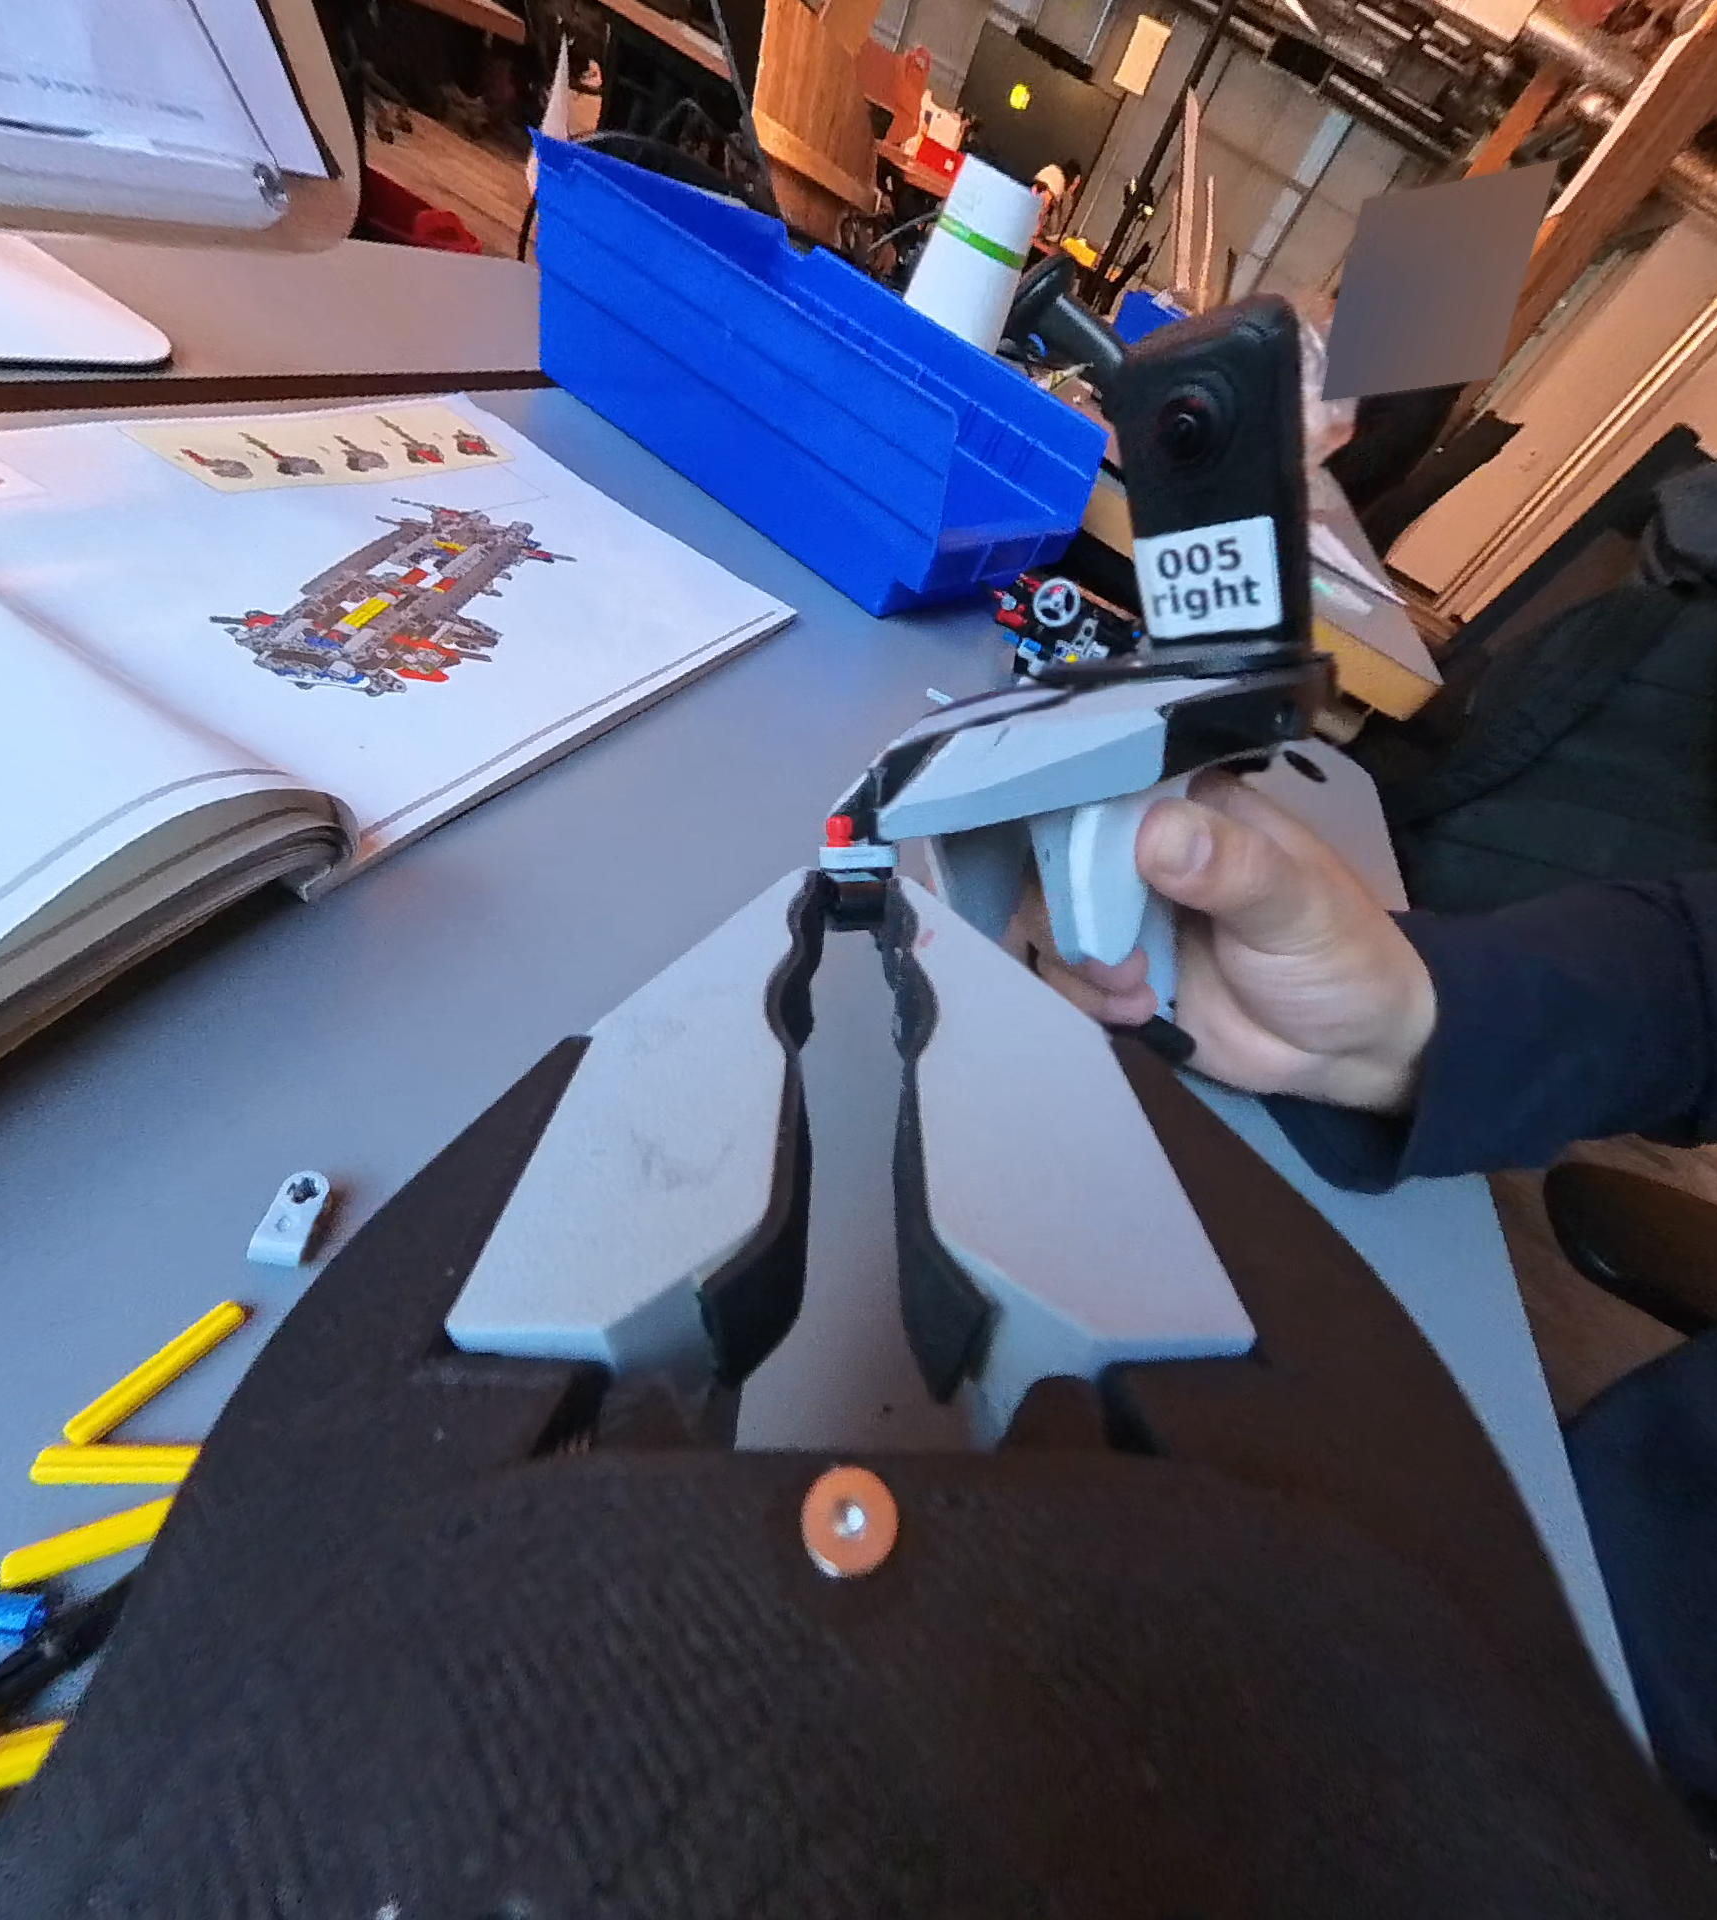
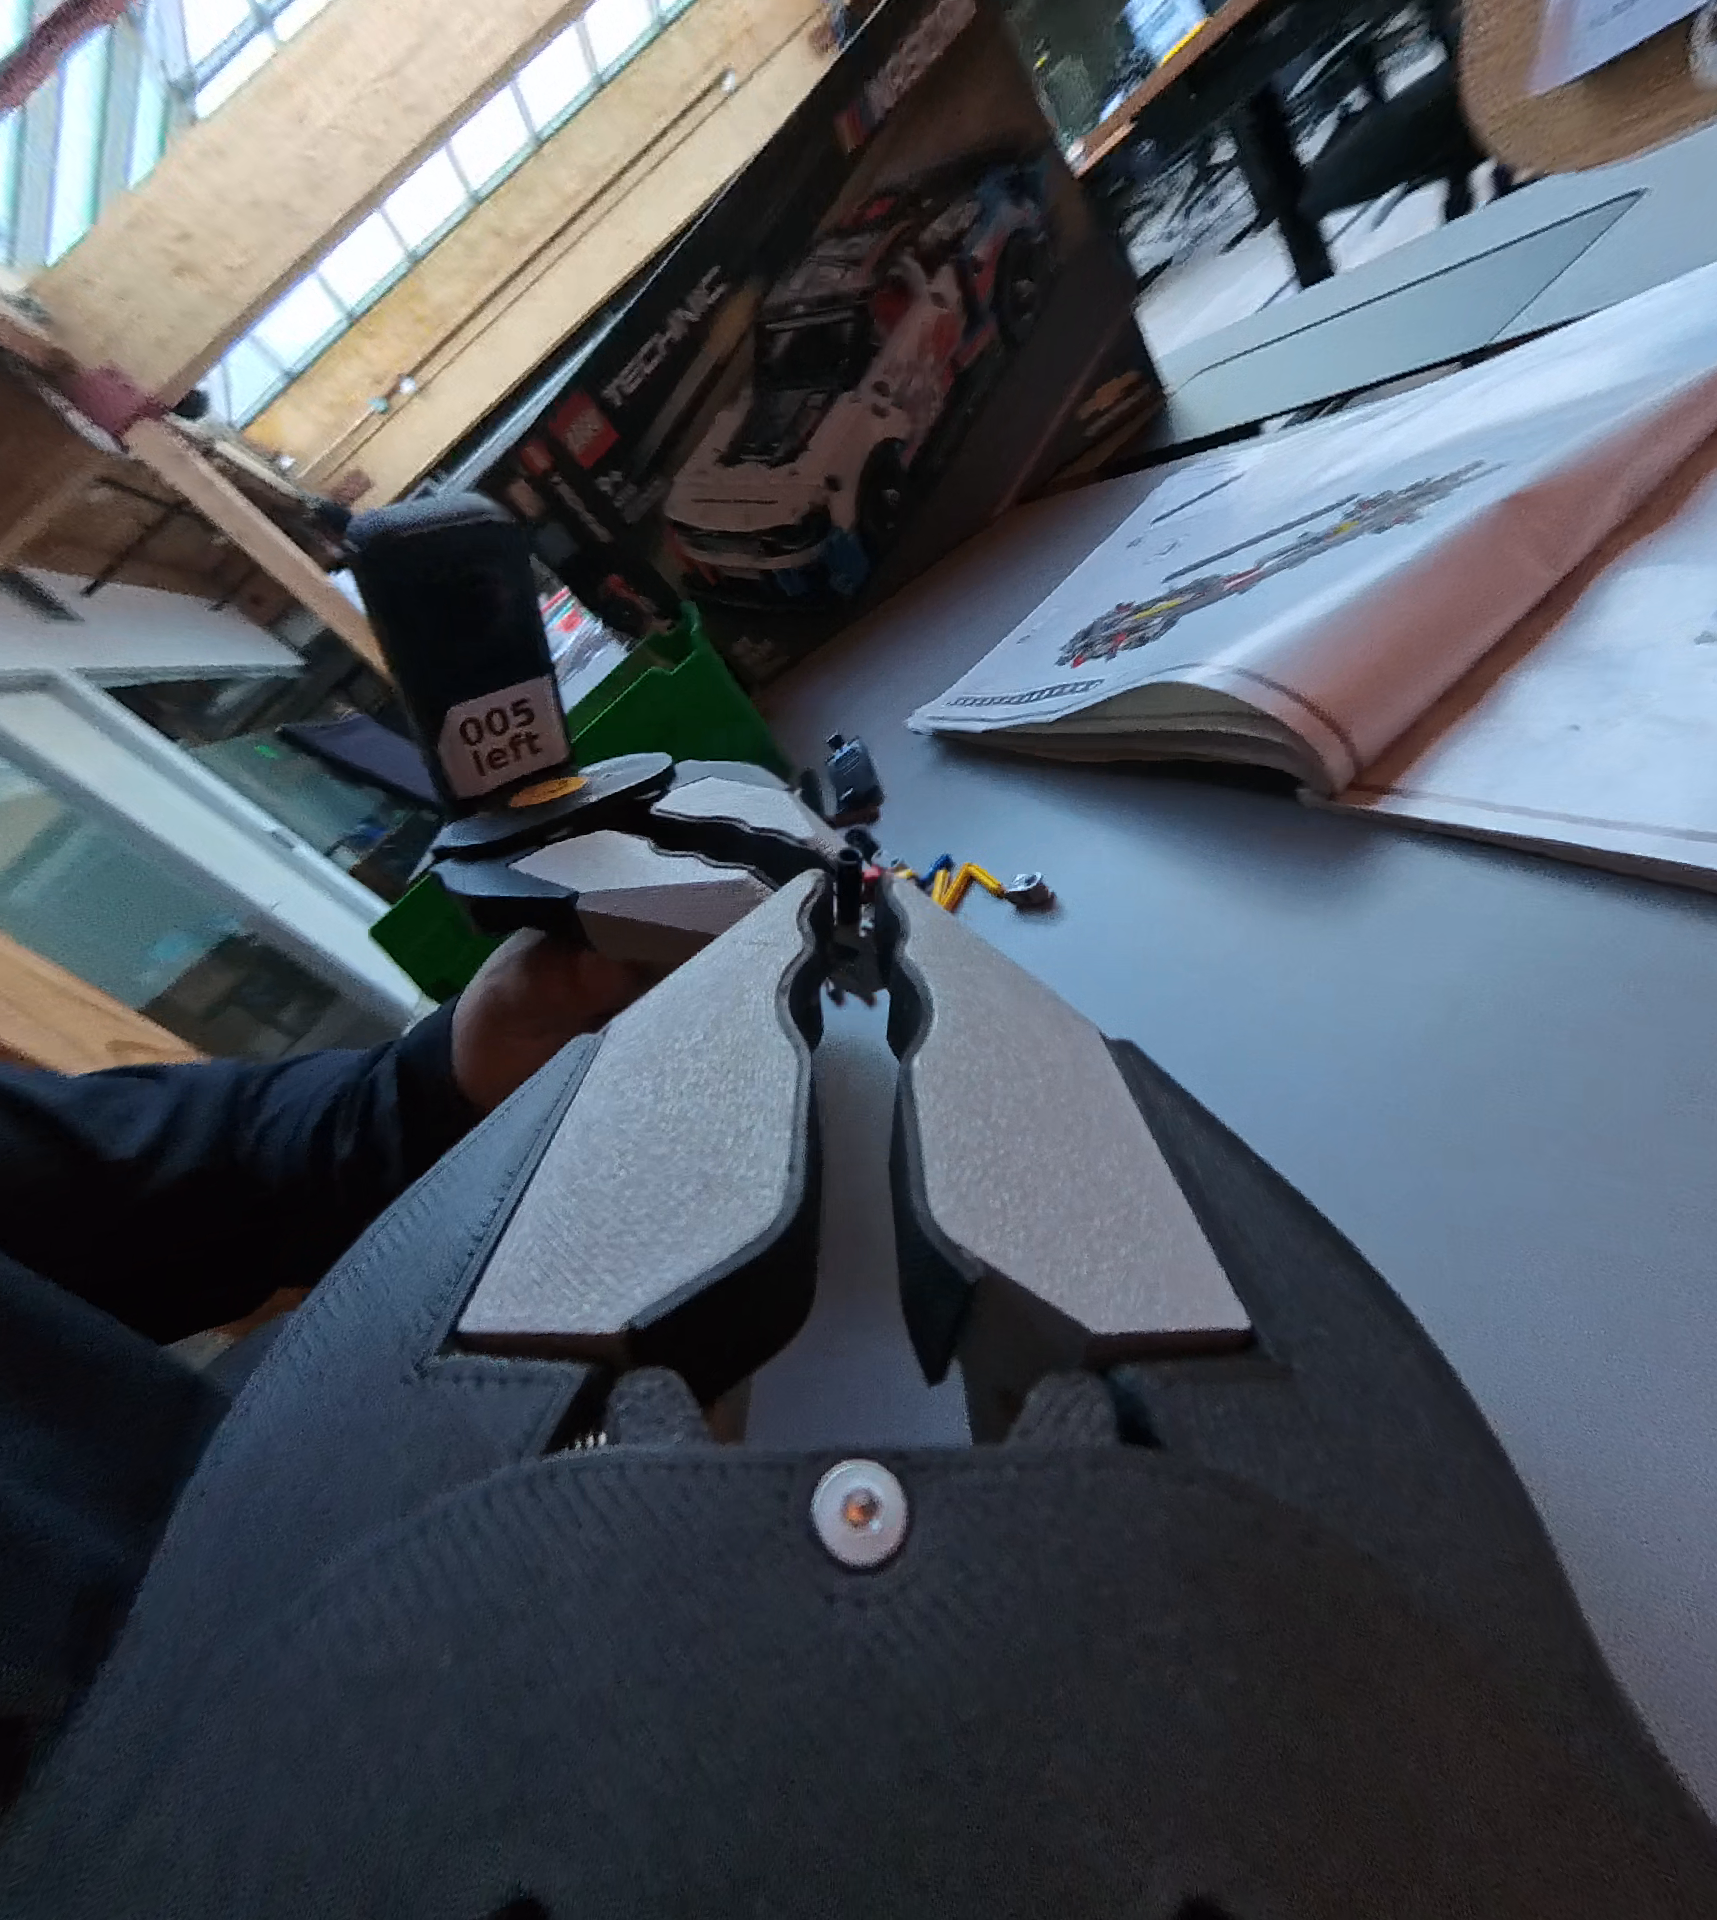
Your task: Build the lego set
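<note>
Left tongs [image 1: 849, 902] clamp the small brick assembly [image 1: 854, 868], right tongs [image 2: 852, 920] pinch its black pin [image 2: 847, 883]; I'd squeeze straight, steadily.

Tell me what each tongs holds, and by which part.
Both tongs, left and right, pinch one small brick assembly: left its black lower end, right its grey upper part.

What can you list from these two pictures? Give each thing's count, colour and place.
Toy part: one, grey, black and red, between both claws' tips.
Open booklet: one, white, on the grey table.
Bin: one, blue, behind the booklet.
Sticks: several, yellow, table's near left.
Small connector: one, grey, by the sticks.
Box: one, dark, standing behind the table.
Left claw: closed on the toy part.
Right claw: closed on it too.
</note>
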Demonstrator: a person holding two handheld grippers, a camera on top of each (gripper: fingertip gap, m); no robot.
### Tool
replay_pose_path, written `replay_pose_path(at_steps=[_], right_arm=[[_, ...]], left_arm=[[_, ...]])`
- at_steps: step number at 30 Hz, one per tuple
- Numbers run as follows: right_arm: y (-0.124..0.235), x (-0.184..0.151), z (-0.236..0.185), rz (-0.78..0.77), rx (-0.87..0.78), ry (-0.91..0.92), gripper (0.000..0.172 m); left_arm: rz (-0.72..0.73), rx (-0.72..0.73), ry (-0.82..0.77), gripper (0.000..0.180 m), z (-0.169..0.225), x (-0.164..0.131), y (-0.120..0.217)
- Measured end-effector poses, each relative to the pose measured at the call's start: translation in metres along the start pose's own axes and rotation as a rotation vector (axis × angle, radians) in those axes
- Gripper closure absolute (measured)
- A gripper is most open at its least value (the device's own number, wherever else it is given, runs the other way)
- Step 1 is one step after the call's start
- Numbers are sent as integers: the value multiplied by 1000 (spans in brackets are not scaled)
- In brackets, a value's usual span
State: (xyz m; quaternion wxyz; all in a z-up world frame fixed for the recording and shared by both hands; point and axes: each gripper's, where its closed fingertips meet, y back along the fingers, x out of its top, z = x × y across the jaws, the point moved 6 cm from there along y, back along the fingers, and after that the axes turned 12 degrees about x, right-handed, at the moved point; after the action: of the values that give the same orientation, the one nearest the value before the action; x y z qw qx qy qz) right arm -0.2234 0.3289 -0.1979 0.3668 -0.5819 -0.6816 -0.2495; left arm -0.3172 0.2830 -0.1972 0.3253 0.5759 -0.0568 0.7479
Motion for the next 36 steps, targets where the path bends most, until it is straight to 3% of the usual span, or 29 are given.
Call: replay_pose_path(at_steps=[10,18,22,36], right_arm=[[-1,4,4,-194,23,139,165],[0,4,5,-205,57,99,168],[-3,10,-2,-115,15,115,172],[-11,9,1,4,-35,45,172]], left_arm=[[-25,-6,9,172,-2,-3,0],[-22,-22,69,172,-2,-3,-2],[59,20,20,172,0,2,2],[82,40,84,172,-7,4,4]])
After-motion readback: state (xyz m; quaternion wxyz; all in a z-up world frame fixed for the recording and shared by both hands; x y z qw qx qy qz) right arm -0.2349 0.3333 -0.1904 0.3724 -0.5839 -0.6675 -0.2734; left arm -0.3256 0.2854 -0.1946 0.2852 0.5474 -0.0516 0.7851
